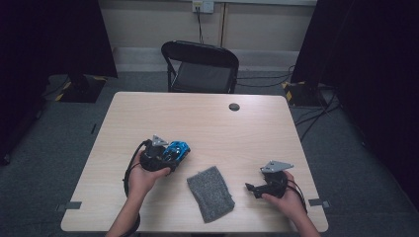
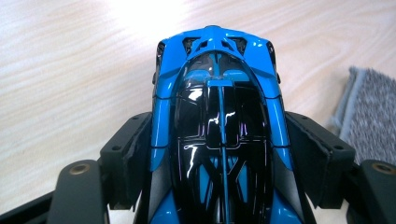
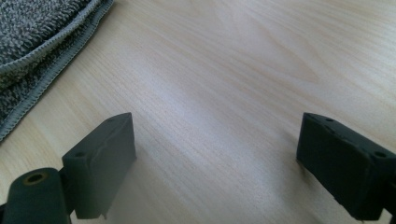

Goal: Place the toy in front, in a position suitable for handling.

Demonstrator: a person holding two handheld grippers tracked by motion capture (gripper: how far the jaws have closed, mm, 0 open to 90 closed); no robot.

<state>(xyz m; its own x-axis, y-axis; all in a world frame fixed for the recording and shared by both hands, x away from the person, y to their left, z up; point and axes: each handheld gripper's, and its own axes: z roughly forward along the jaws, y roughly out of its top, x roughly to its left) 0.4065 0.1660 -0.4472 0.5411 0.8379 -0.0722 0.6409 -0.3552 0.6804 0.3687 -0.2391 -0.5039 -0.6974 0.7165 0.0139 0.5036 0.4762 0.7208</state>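
Between left tongs [image 2: 219,154], clamped blue car [image 2: 217,116], rear cut off; right tongs [image 3: 217,163] apart.

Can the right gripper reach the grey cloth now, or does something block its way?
Probably yes: the right gripper is open and holds nothing, and bare table lies between it and the grey cloth.

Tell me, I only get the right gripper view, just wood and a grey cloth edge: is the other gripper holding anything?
Observer: Yes, the left gripper is shut on a blue and black toy car.
Operator: Where is the car compared with the cloth?
Observer: In the high view it is left of the grey cloth and apart from it.
Operator: Is anything beyond the table?
Observer: A black folding chair stands at the table's far side.
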